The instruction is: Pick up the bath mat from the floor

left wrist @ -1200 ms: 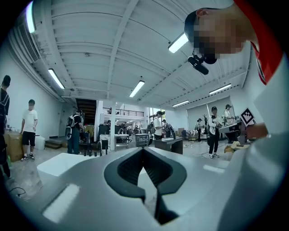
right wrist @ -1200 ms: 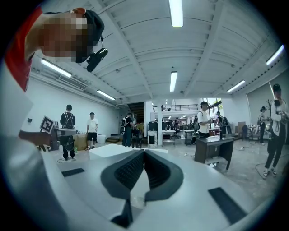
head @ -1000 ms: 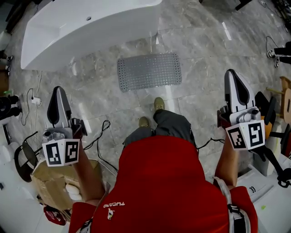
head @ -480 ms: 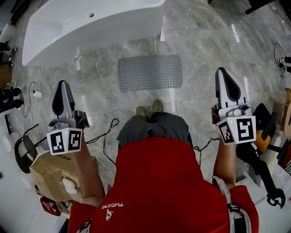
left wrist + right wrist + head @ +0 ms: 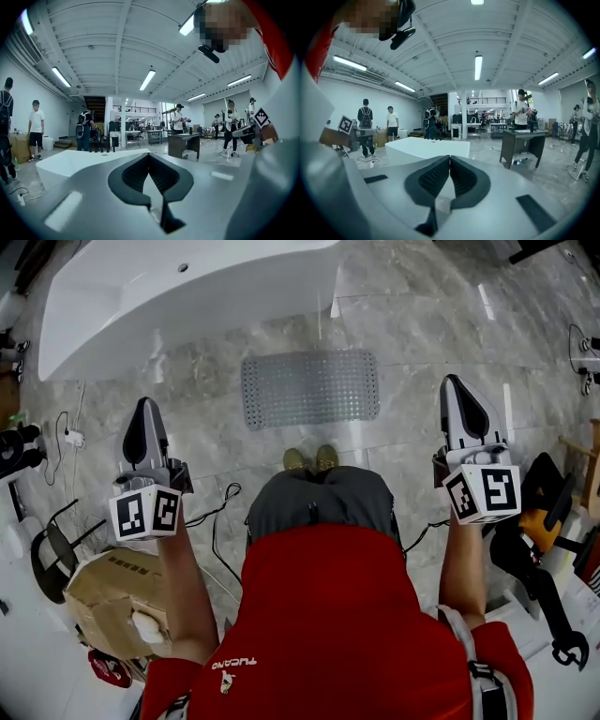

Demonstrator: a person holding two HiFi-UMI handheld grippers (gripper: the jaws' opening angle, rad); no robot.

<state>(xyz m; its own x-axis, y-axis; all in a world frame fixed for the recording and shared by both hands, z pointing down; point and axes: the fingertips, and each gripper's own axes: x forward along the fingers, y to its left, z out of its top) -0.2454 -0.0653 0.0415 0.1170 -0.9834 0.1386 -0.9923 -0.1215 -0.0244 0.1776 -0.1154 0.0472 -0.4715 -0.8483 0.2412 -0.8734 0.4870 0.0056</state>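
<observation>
Both tools are clamped tight on nothing: left gripper (image 5: 145, 424) at mid-left, right gripper (image 5: 462, 409) at mid-right, while the grey bath mat (image 5: 310, 387) lies on the floor, upper centre.

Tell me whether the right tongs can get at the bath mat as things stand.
Probably yes: the bath mat lies bare on the floor, nothing between it and the right tongs, which are raised and shut.

- Bath mat (image 5: 310, 387): grey, bumpy rubbery-looking surface.
- Floor (image 5: 422, 334): glossy marble-look tiles.
- Bathtub (image 5: 178, 292): smooth glossy white.
- Cardboard box (image 5: 112, 601): matt brown.
</observation>
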